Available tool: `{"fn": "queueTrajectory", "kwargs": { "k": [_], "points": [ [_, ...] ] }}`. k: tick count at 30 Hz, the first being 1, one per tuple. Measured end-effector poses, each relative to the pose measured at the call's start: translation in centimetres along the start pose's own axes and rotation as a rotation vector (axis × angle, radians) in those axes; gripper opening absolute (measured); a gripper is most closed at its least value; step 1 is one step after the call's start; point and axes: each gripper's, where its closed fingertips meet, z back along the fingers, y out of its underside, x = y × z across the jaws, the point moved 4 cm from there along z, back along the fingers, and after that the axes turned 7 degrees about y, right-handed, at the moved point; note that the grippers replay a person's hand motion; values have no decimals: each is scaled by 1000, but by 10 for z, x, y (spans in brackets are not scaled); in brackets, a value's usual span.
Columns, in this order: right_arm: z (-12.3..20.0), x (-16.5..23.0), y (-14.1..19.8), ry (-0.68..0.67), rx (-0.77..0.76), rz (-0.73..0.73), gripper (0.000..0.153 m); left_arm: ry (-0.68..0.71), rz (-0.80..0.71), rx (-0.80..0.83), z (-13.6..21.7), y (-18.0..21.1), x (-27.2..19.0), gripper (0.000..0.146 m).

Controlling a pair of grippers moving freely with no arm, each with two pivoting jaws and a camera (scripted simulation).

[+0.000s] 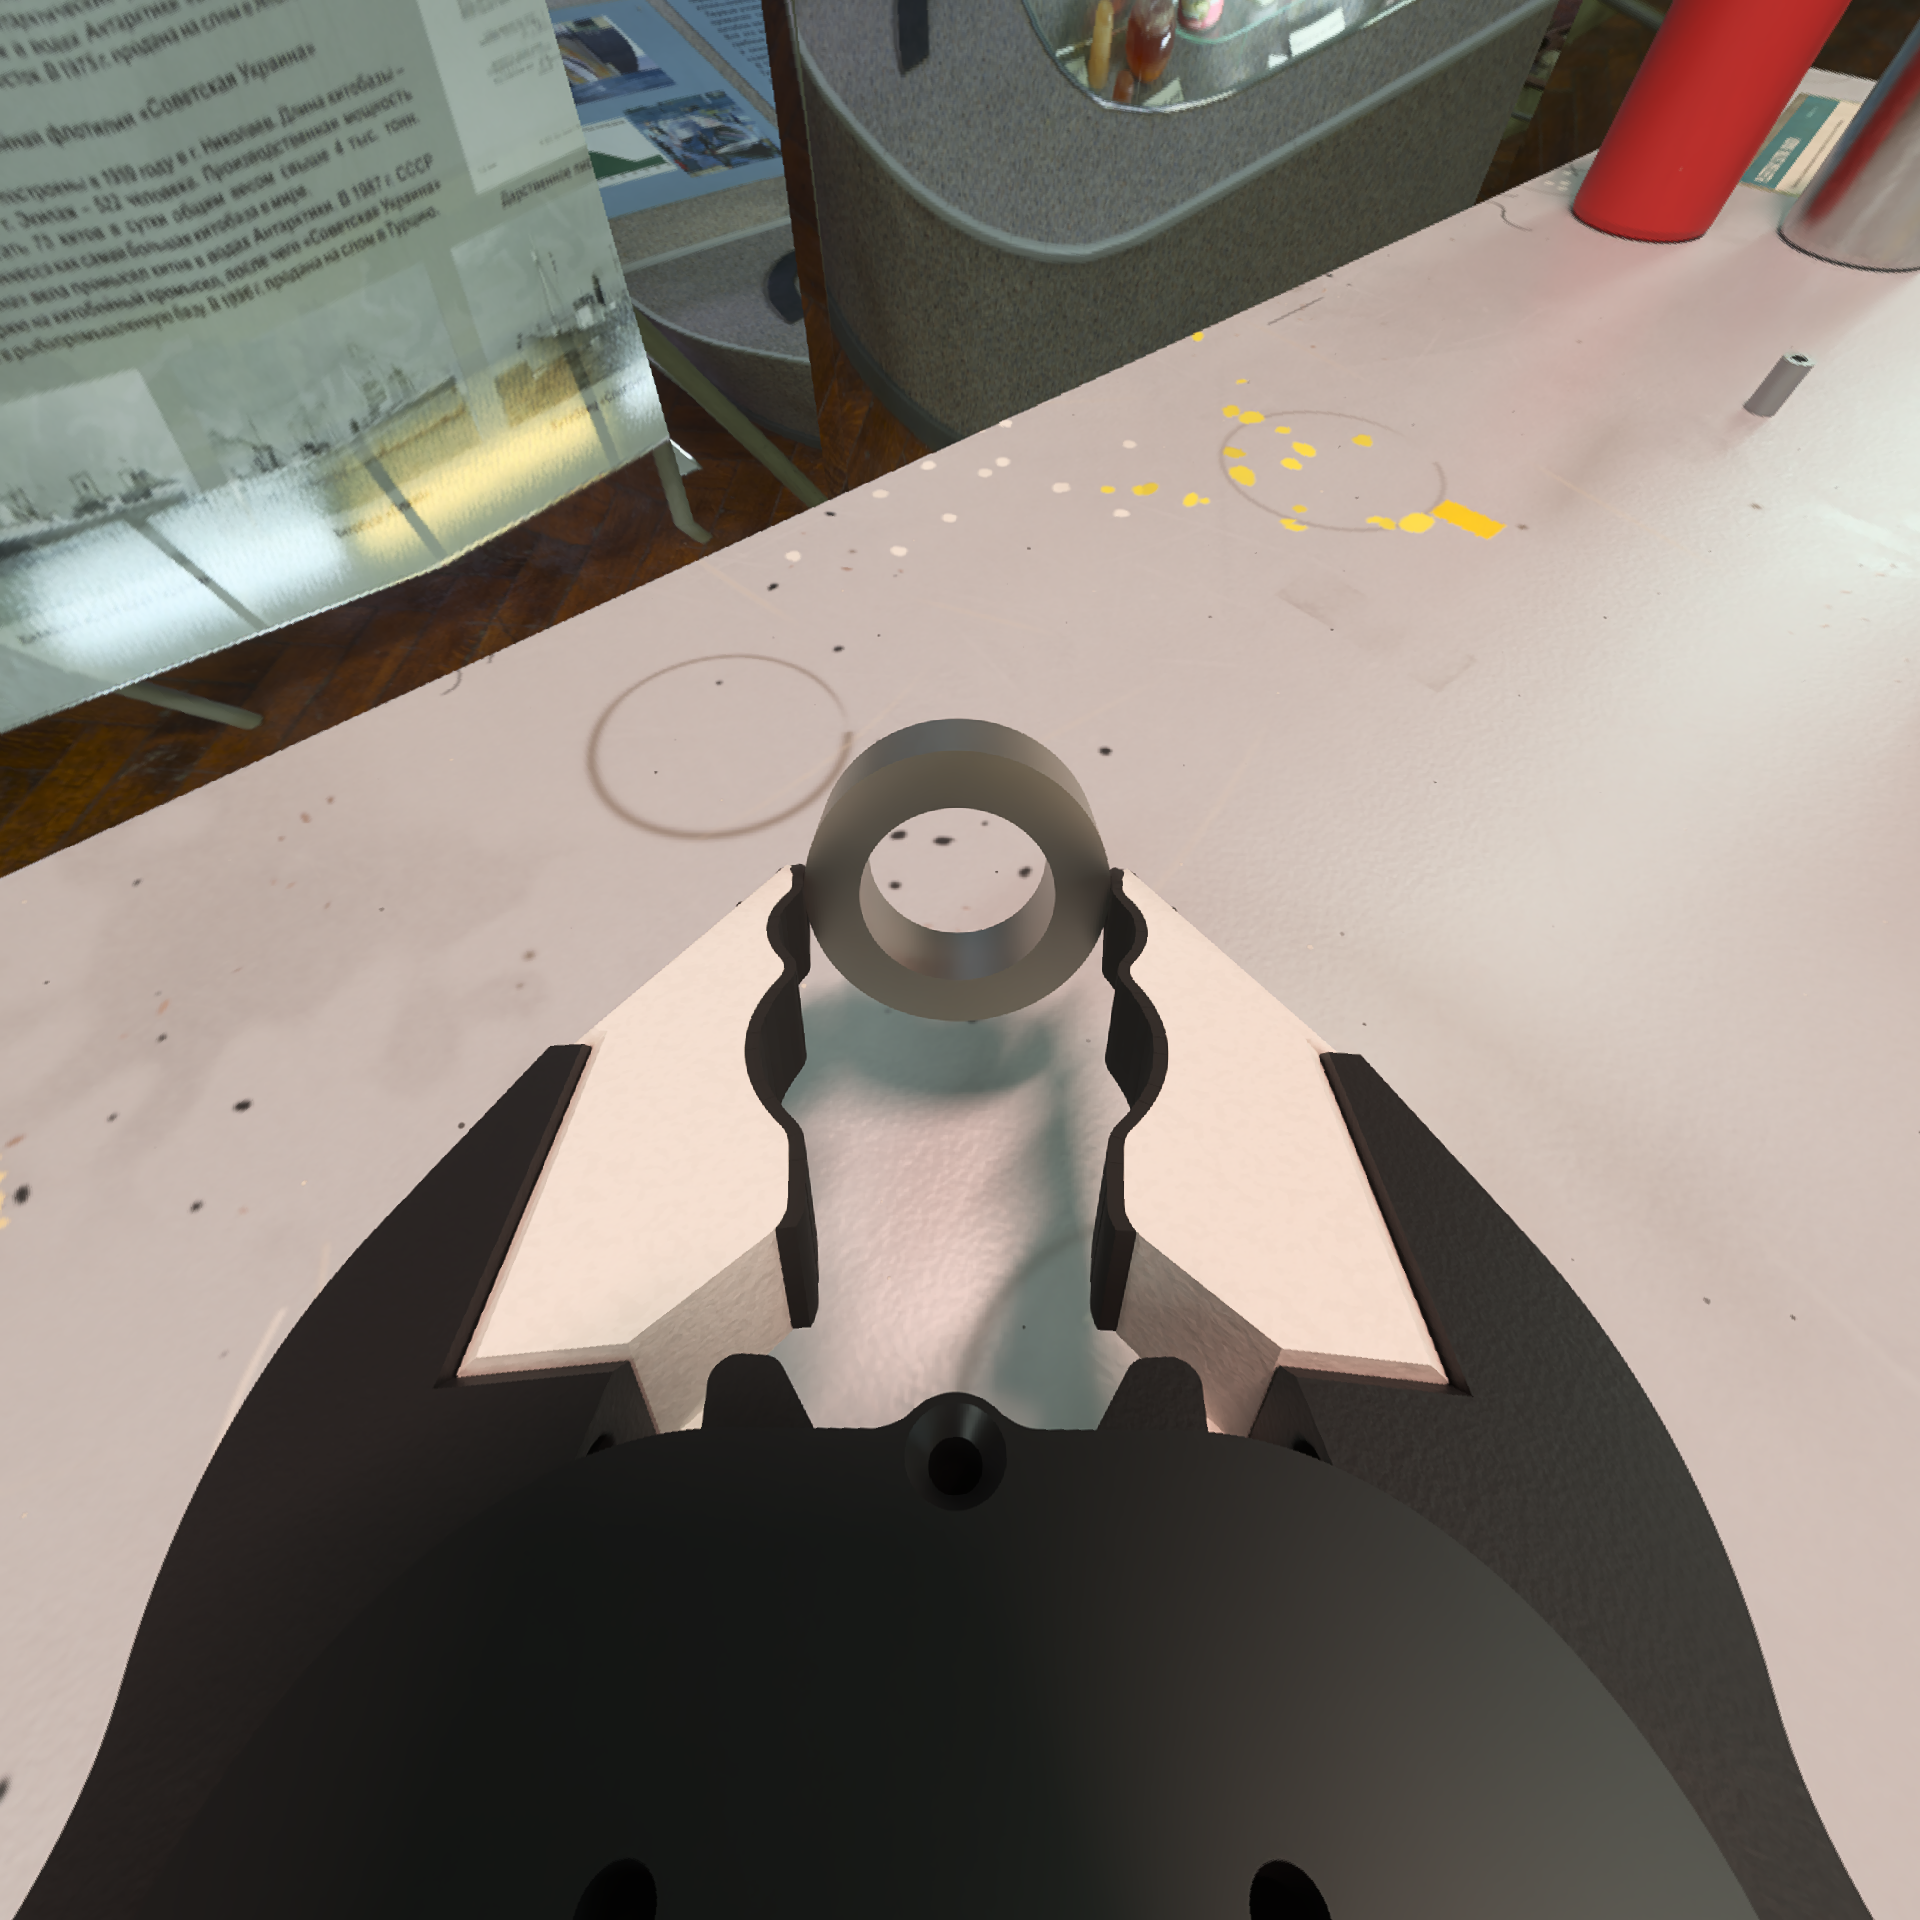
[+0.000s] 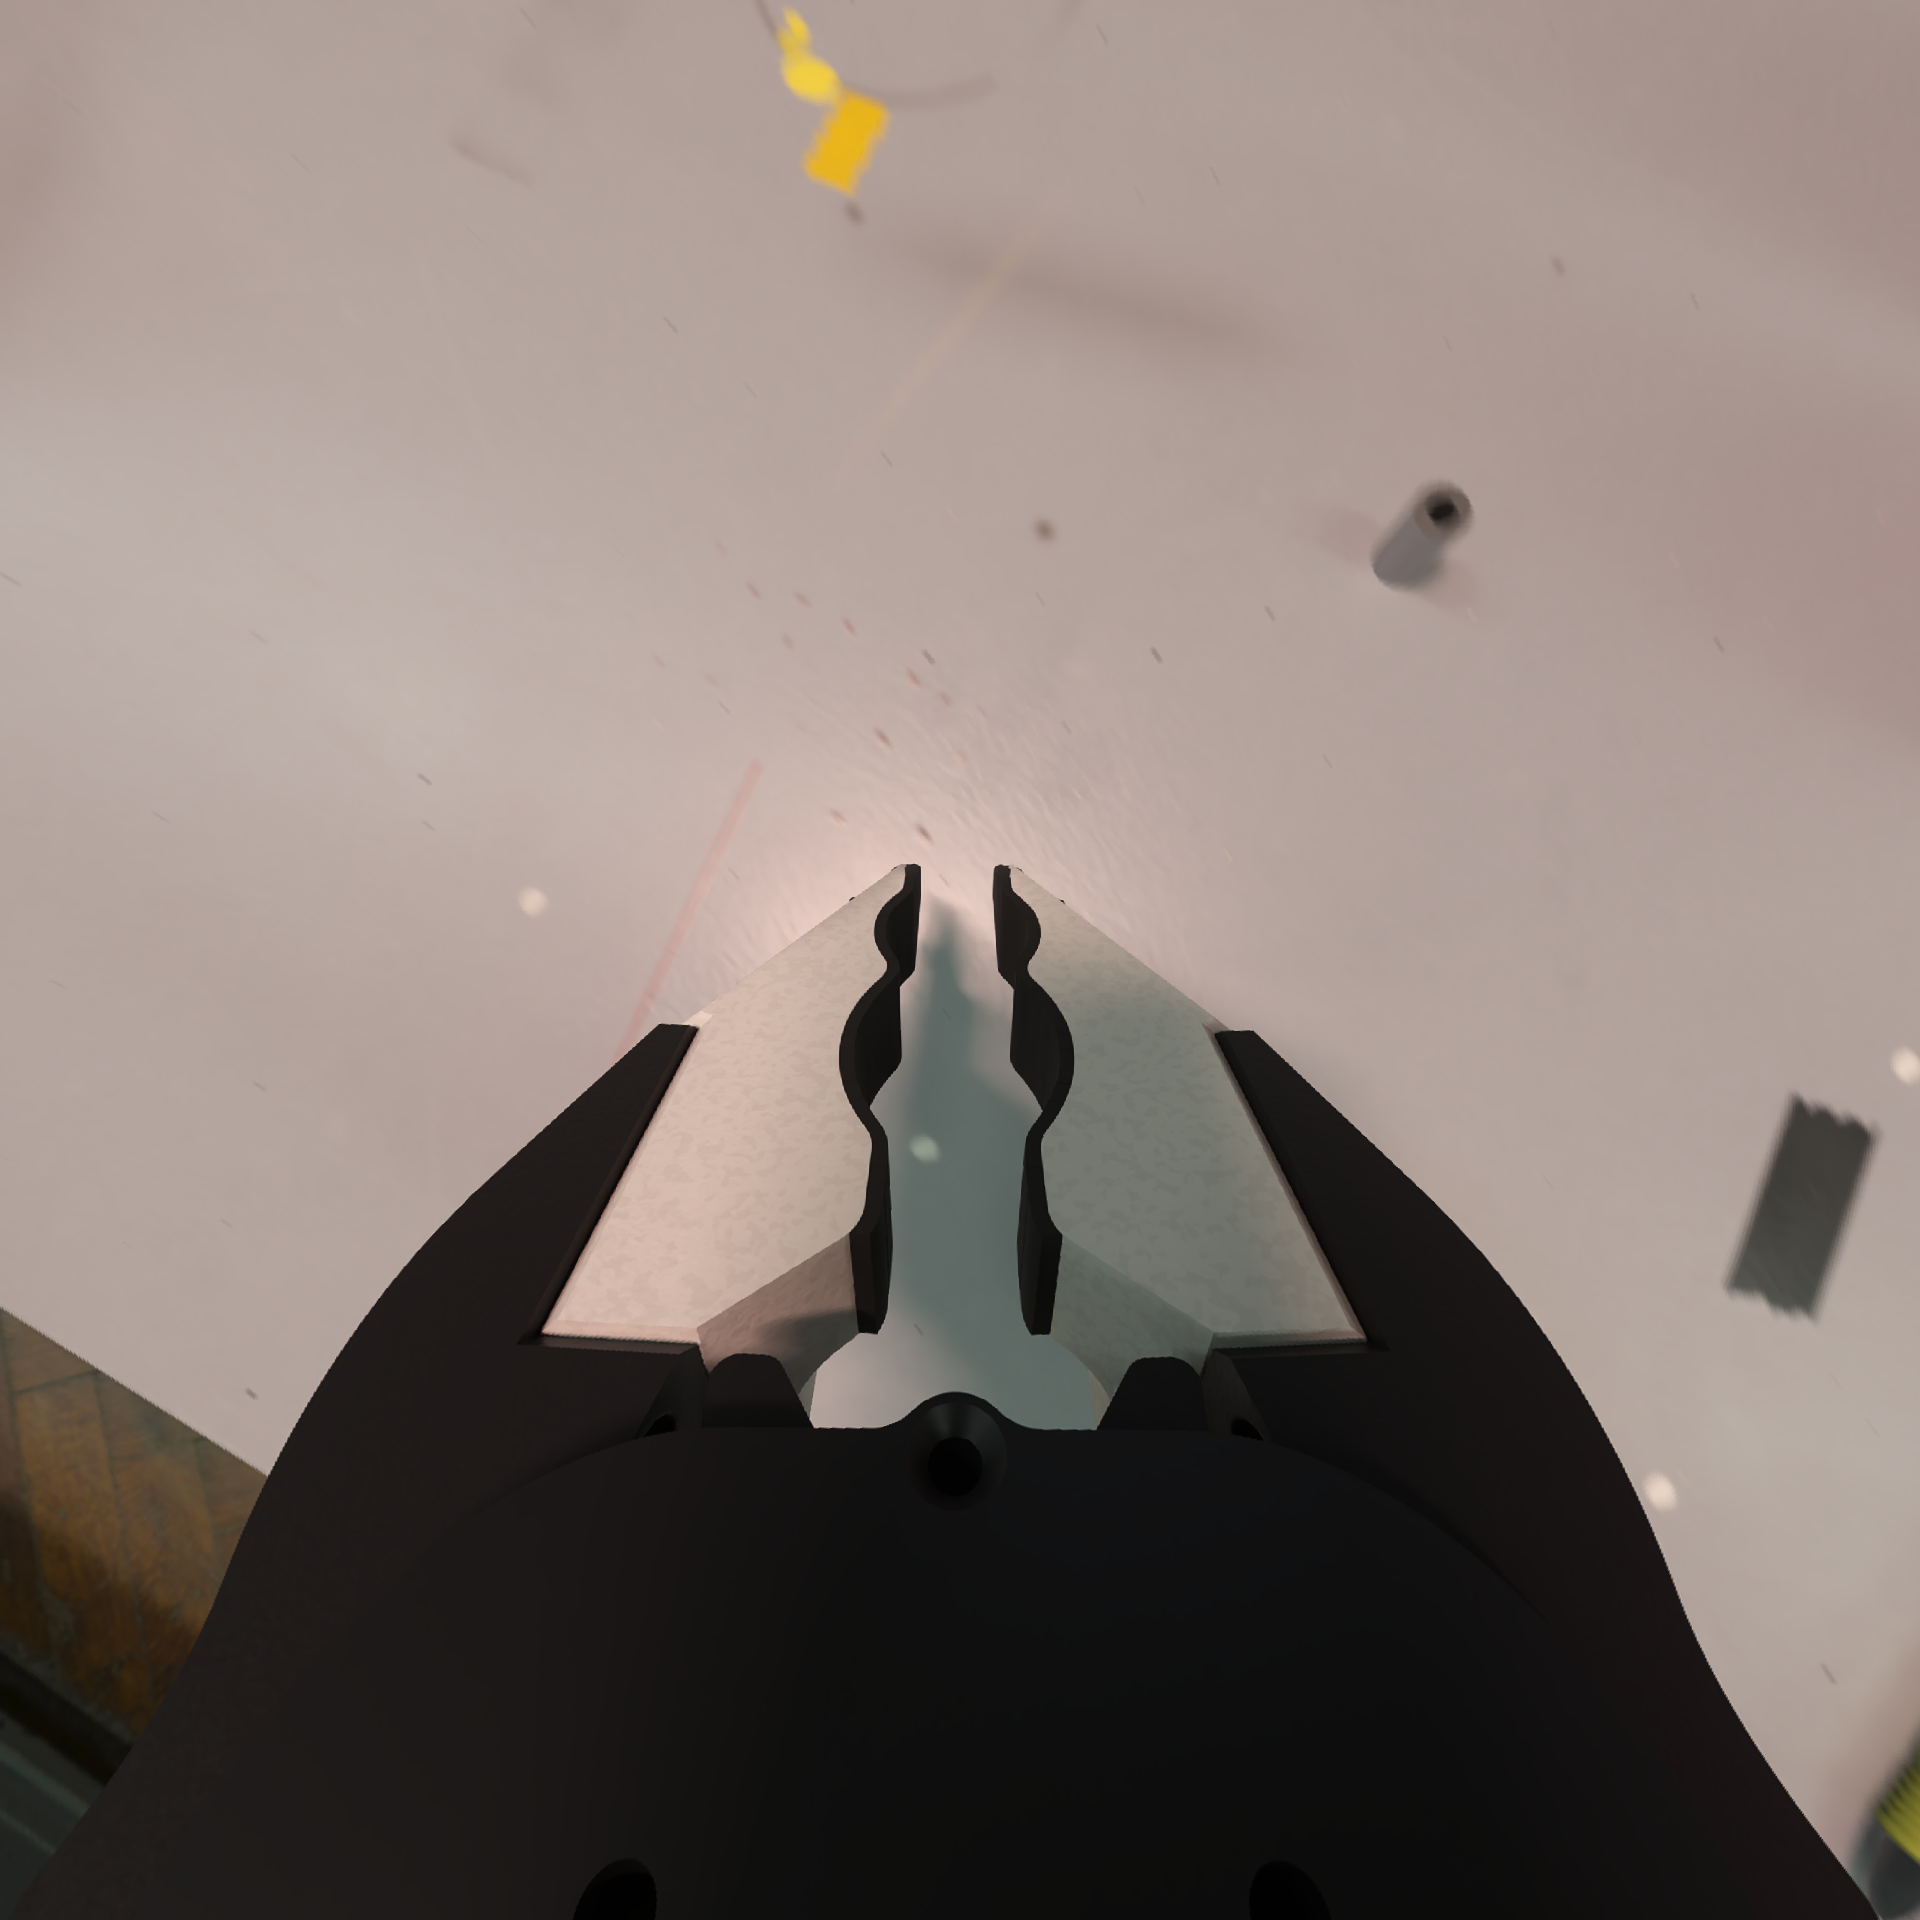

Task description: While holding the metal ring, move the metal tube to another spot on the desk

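Nearest your left camera: the left gripper, black body with white finger faces and wavy black pads, closed about halfway so the pad tips pinch the thick grey metal ring on its outer wall. You carry the ring on edge with its bore facing the camera and a shadow on the surface beneath it, so it is likely clear of the desk; the tip grip leaves most of it visible.

Item, work surface: pale pinkish-white desk, speckled with black dots and yellow paint spots, plus a faint brown ring stain just left of the ring.

Item, task object: short grey metal tube, hollow-ended, standing apart on the desk to the far right in your left view. In your right view the same tube sits ahead and to the right of the fingers, untouched.

Item, right gripper: same build, empty, jaws nearly together with only a narrow slot between the pads. It is aimed at bare desk, not at the tube. You will probably need to widen it and swing right before grasping.

Item, background: red cylinder and shiny metal cylinder at the desk's far corner; dark tape strip right of your right gripper.
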Motion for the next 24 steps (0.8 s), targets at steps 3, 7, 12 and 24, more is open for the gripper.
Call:
{"fn": "queueTrajectory", "kwargs": {
  "k": [3, 7, 12, 24],
  "points": [
    [-9, 23, -22, -79, -63, -5, 15, 12, -6, 3, 0, 0, -2, 57],
    [-27, 51, -46, -256, -104, -6, 22, 12, -16, 4, 1, 0, -4, 57],
    [-46, 35, -62, -126, -48, 64, 24, -1, -13, -1, 2, 0, -2, 57],
    [-59, 10, -59, -46, -9, 46, 20, -15, -37, 2, 3, 1, -3, 57]
  ]
}}
